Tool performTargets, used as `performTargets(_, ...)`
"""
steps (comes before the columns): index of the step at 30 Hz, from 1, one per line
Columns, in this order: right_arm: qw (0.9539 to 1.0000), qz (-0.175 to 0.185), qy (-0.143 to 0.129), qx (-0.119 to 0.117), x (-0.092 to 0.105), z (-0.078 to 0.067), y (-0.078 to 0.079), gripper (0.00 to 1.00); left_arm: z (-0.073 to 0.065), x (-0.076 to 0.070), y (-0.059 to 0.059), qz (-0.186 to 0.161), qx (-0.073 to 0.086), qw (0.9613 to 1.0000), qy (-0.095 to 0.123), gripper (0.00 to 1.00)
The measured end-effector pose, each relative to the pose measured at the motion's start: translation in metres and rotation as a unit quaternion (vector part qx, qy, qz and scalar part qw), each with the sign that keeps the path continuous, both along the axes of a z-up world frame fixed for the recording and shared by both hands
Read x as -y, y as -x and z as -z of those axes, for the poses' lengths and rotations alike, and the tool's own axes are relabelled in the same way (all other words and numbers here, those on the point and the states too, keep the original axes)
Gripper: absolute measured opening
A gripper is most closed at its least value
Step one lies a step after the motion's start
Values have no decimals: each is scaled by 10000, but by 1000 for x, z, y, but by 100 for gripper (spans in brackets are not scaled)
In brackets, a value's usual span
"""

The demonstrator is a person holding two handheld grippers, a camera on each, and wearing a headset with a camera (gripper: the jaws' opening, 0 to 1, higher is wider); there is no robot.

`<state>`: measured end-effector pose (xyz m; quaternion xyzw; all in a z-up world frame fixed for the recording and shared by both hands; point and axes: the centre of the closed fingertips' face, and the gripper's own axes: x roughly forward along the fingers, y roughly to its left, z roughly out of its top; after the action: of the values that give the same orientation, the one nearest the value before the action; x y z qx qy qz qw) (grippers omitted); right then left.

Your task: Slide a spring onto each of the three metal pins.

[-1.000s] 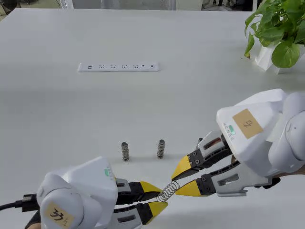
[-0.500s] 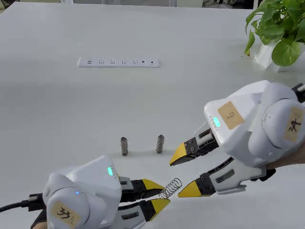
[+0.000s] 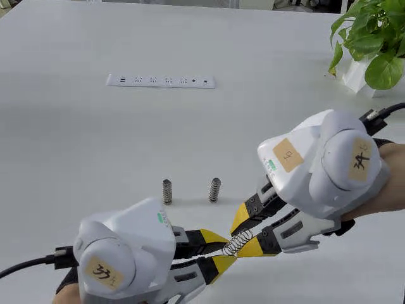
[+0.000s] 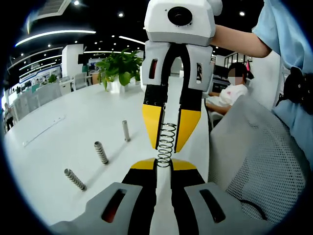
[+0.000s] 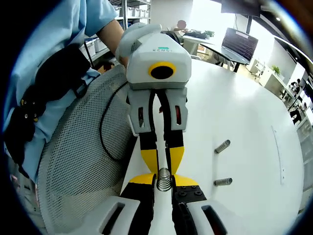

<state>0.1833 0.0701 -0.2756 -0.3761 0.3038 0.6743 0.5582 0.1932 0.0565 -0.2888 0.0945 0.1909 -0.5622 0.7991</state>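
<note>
Since half a second back, the right gripper [image 3: 244, 233] has closed from wide open onto the spring [image 3: 238, 241]. The left gripper [image 3: 221, 250] hasn't let go. We take the spring as reference.

- The spring bridges the two grippers, tip to tip.
- Left gripper: jaws almost fully closed, pinching the spring's near-left end.
- Right gripper: jaws narrowed to the coil's width. In the left gripper view its yellow pads sit against both sides of the spring's far end. We can't tell how hard it bites.
- Beyond the spring and to its left, the left loaded pin [image 3: 167, 191] and the right loaded pin [image 3: 214, 189] stand upright on the table [image 3: 76, 145], each wearing a coil.
- In the left gripper view, the bare pin [image 4: 126, 130] stands upright to the spring's left, in line with the two loaded ones.
- The power strip [image 3: 161, 80] lies well beyond the spring.
- The plant [image 3: 373, 38] sits far beyond it to the right.
</note>
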Motion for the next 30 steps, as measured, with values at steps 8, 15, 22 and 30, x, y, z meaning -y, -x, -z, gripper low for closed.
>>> performTargets(8, 10000, -49, 81, -15, 2, 1, 0, 8, -3, 3, 0, 12, 31, 10000, 56, 6)
performTargets(15, 9998, 55, 164, -114, 4, 3, 1, 8, -3, 4, 1, 16, 7, 10000, 63, 6)
performTargets(22, 9996, 103, 240, -140, 4, 4, 0, 8, -1, 4, 1, -11, -26, 10000, 76, 6)
performTargets(30, 9995, 89, 250, -146, 2, 5, 0, 8, 0, 2, 0, -57, -30, 10000, 71, 6)
